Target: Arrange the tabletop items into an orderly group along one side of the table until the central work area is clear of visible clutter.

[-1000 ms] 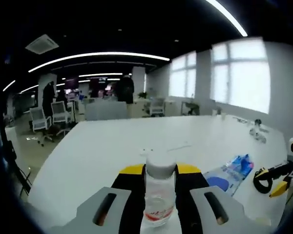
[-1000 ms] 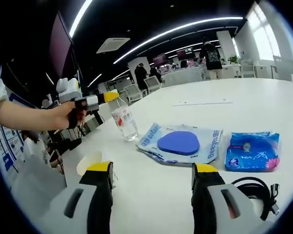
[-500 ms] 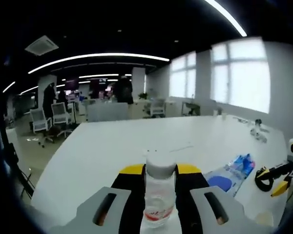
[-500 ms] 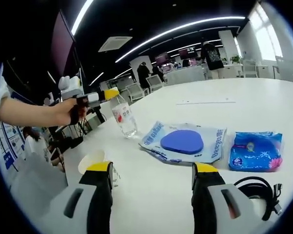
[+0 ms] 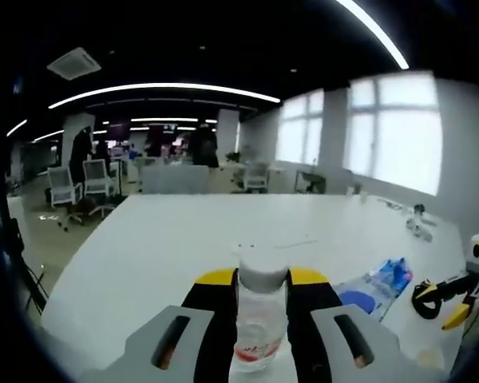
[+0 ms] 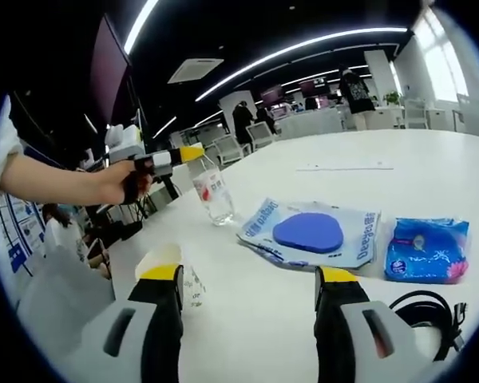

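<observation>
Meanwhile, your left gripper (image 5: 260,319) clamps a clear water bottle (image 5: 259,315) just under its cap, standing on the white table (image 5: 168,239), light, thin-walled and likely slippery, while your right gripper (image 6: 247,299) hovers wide open near a paper cup (image 6: 161,262).

In the right gripper view, the water bottle (image 6: 215,194) clamped in the left gripper (image 6: 193,153) now sits a little nearer the blue pad's packet (image 6: 313,236) than a second ago. The paper cup (image 6: 163,263) shows more fully beside the right gripper's left jaw.
</observation>
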`<state>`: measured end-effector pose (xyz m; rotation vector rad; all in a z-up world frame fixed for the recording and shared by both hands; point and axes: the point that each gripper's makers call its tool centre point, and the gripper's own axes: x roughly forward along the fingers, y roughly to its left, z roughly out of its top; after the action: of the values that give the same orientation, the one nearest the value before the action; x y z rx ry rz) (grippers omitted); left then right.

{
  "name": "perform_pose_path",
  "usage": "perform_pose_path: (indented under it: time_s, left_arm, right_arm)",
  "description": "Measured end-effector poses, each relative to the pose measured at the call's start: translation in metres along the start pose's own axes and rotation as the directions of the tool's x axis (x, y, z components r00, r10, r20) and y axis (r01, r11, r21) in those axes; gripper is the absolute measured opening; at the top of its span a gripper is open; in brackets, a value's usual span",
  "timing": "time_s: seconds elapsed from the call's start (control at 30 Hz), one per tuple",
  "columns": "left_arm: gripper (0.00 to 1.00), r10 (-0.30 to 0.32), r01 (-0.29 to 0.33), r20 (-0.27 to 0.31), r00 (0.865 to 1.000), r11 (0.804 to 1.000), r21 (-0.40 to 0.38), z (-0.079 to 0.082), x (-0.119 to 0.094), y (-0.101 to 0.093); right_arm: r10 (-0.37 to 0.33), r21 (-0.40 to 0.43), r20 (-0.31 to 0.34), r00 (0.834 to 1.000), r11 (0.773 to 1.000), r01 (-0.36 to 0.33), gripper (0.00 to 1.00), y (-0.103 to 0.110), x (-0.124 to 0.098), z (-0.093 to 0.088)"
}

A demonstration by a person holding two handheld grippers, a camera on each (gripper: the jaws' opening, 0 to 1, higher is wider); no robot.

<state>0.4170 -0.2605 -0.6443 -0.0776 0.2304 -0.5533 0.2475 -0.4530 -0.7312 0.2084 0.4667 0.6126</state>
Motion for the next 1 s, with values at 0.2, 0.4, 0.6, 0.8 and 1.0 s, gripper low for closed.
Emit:
perform_pose_path:
  time_s: [0.2,0.4,0.6,0.8,1.0]
  left_arm:
    - [0.18,-0.057,0.057,0.002,0.998,0.998,0.012,-0.0008,-0.0008,-0.0008]
    - [0.18,-0.095,0.095,0.002,0.995,0.995,0.028,-0.0013,-0.0025,-0.0023]
    - [0.18,-0.109,0.109,0.007,0.994,0.993,0.036,-0.0013,-0.0029,-0.0036]
    - [0.19,-0.111,0.111,-0.009,0.994,0.993,0.024,-0.0004,0.0003,-0.0038]
    - [0.26,-0.095,0.095,0.015,0.995,0.995,0.014,0.0060,-0.0002,-0.0009]
  right_arm:
    - [0.005,-0.004,-0.004,1.000,1.000,-0.005,0.64,0.0030,-0.0009,-0.0004]
    - [0.008,-0.004,-0.003,1.000,1.000,-0.008,0.64,0.0039,-0.0018,0.0001]
    - [0.006,-0.003,-0.011,1.000,1.000,-0.006,0.64,0.0050,-0.0036,-0.0028]
    - [0.011,0.019,-0.009,1.000,1.000,-0.011,0.67,0.0068,-0.0043,-0.0030]
    - [0.025,0.018,0.001,1.000,1.000,-0.025,0.72,0.0101,-0.0046,0.0006]
